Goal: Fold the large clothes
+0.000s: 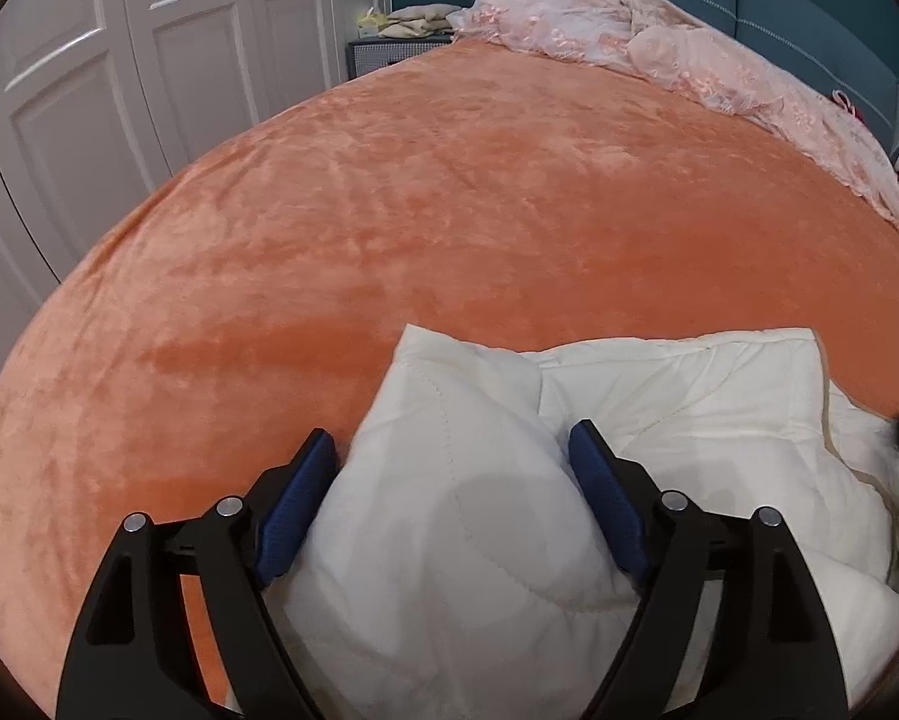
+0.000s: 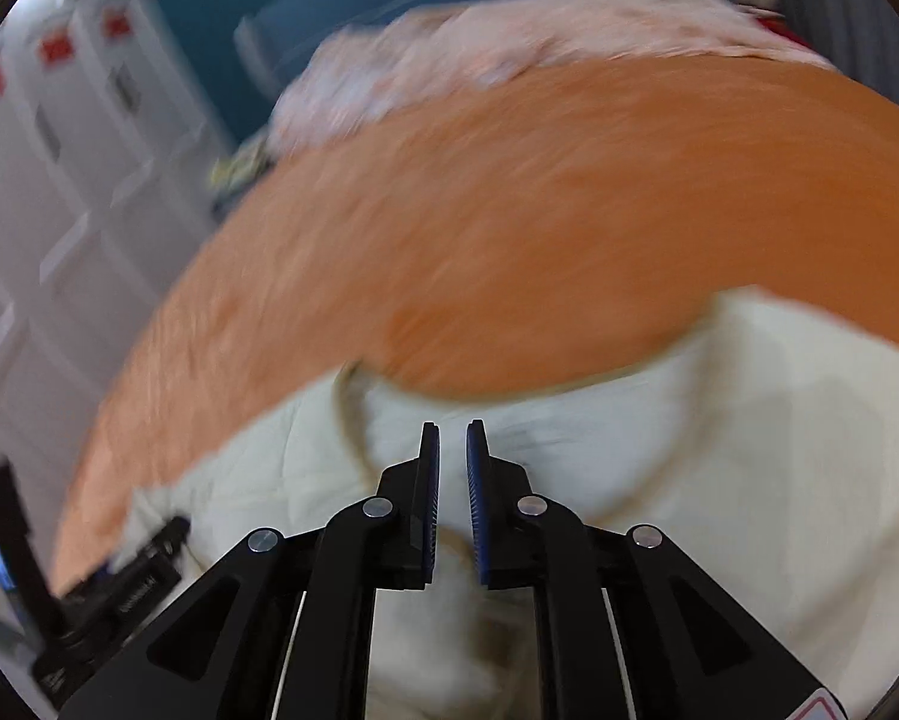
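A white quilted padded garment (image 1: 659, 420) lies bunched at the near edge of an orange plush bedspread (image 1: 449, 210). My left gripper (image 1: 452, 441) is open wide, and a puffy fold of the garment bulges up between its blue pads (image 1: 296, 504). The right wrist view is motion-blurred: my right gripper (image 2: 452, 438) hovers over the garment (image 2: 749, 450) with its jaws nearly closed, a narrow gap between them and nothing clearly pinched. The left gripper's black body (image 2: 119, 594) shows at the lower left of that view.
A crumpled pink lace cover (image 1: 659, 54) lies along the far side of the bed by a teal headboard (image 1: 779, 6). White wardrobe doors (image 1: 119, 90) stand to the left. A nightstand with folded items (image 1: 389, 42) sits at the back.
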{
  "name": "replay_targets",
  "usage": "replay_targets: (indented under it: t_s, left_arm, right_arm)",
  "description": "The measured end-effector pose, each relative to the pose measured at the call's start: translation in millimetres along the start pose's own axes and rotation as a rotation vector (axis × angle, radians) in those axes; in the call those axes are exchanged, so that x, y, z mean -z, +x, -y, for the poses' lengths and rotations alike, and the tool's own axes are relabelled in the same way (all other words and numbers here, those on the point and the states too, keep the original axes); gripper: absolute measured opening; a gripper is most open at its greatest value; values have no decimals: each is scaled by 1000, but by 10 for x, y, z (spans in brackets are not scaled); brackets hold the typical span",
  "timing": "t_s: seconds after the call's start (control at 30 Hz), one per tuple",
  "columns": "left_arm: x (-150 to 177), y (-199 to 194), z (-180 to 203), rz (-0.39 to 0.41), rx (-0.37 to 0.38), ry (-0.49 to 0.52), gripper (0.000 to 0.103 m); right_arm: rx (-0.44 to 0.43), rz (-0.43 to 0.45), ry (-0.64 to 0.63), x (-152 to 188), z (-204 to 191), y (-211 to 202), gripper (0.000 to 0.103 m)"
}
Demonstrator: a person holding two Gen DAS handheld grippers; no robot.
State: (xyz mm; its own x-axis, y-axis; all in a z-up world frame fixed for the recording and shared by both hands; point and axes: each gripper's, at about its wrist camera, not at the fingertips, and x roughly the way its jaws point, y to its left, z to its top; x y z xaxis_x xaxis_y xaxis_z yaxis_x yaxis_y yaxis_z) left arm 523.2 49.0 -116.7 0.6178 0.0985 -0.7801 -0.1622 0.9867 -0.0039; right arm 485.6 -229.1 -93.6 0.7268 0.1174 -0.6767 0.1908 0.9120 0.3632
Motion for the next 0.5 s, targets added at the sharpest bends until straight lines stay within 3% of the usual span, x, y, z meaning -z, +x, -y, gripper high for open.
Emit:
replay_targets:
  t_s: [0.13, 0.2, 0.33, 0.5]
  left_arm:
    - [-95, -550, 207, 104, 57, 86, 77]
    - [-134, -782, 461, 133, 111, 132, 77]
    - [-44, -916, 1223, 90, 227, 228, 77]
    - [307, -825, 1936, 43, 245, 360, 69]
  right_arm:
    - [71, 61, 63, -197, 696, -539, 11]
    - [118, 44, 96, -252, 996, -629, 14]
    - [151, -75, 133, -242, 1410, -500, 13]
    - [136, -126, 88, -154, 1468, -342, 10]
